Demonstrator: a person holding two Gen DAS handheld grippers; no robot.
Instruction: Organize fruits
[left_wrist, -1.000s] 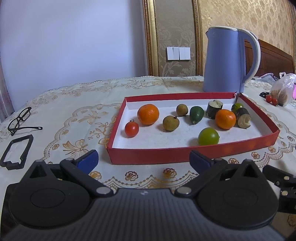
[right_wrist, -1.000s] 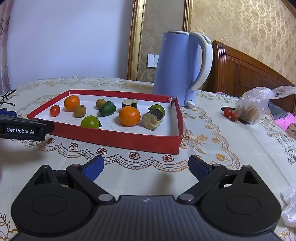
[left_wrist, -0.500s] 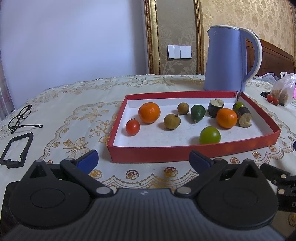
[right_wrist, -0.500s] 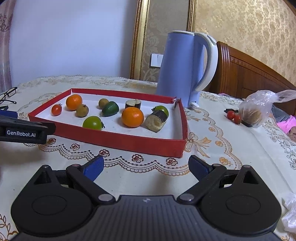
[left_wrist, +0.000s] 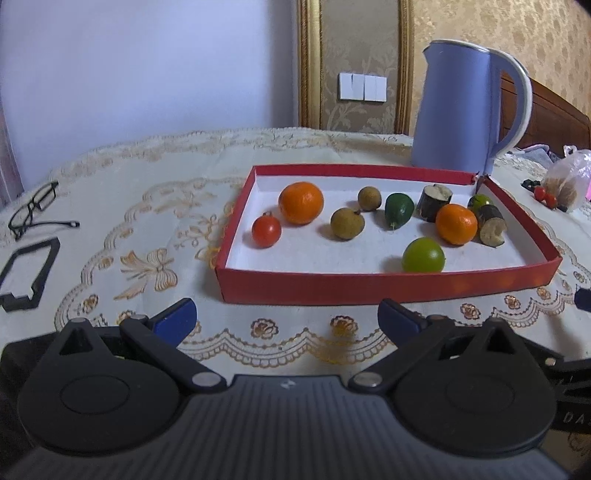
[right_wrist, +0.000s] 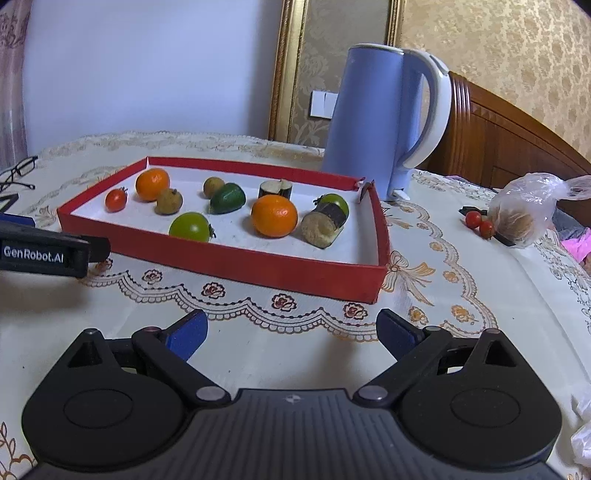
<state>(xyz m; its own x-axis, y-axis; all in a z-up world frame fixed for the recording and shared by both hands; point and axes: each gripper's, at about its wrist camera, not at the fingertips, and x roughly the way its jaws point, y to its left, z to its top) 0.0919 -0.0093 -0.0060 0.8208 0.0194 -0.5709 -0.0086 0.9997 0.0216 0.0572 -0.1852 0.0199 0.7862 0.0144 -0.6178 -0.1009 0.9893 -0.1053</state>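
A red tray (left_wrist: 369, 286) with a white floor holds several fruits: a red tomato (left_wrist: 266, 230), two oranges (left_wrist: 301, 202) (left_wrist: 456, 224), two brown longans (left_wrist: 347, 223), a green avocado (left_wrist: 399, 210), a green tomato (left_wrist: 423, 255) and dark cut pieces (left_wrist: 490, 225). The tray also shows in the right wrist view (right_wrist: 258, 267). My left gripper (left_wrist: 286, 317) is open and empty, just short of the tray's near wall. My right gripper (right_wrist: 291, 332) is open and empty, short of the tray's near right corner.
A blue kettle (left_wrist: 465, 110) stands behind the tray. Glasses (left_wrist: 33, 210) and a black frame (left_wrist: 27, 273) lie at the left. A plastic bag (right_wrist: 524, 210) and small red tomatoes (right_wrist: 478, 223) lie at the right. The left gripper's finger (right_wrist: 48, 251) shows at the left of the right wrist view.
Both grippers have eased slightly toward the tray and risen a little. Both stay open and empty. The fruits have not moved.
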